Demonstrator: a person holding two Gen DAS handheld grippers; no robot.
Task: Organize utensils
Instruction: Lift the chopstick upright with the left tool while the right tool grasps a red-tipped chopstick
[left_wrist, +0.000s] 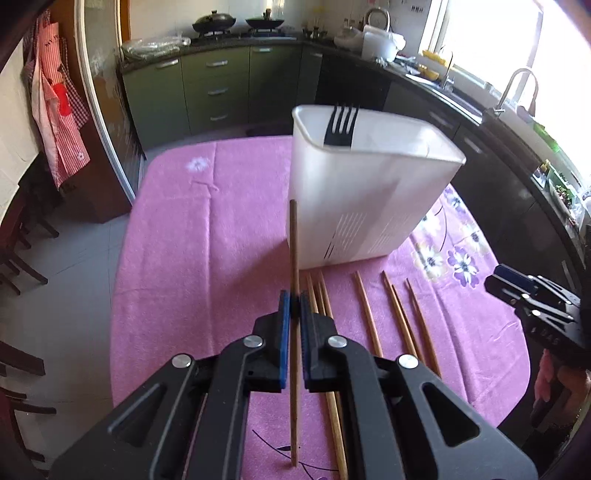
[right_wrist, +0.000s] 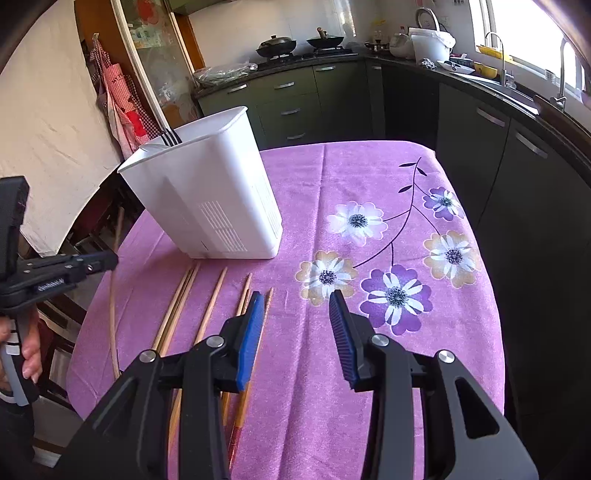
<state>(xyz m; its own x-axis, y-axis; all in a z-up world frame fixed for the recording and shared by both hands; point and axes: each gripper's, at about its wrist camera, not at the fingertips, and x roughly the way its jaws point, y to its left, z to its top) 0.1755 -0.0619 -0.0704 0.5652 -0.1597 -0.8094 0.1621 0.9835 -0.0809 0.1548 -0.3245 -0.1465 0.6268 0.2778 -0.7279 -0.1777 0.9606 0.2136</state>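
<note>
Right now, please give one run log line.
left gripper: shut on chopstick | right gripper: open | bin: holds fork

Pink floral tablecloth (right_wrist: 369, 177) covers table, purple & white flowers toward its right edge. Behind: dark green cabinets (right_wrist: 291, 99) w/ metal handles, two black woks (right_wrist: 277, 44) on stove at counter back. White rice cooker (right_wrist: 430, 40) near counter corner. Faucet (left_wrist: 517, 85) by window. Red checked apron (left_wrist: 59, 110) hangs on left wall.
</note>
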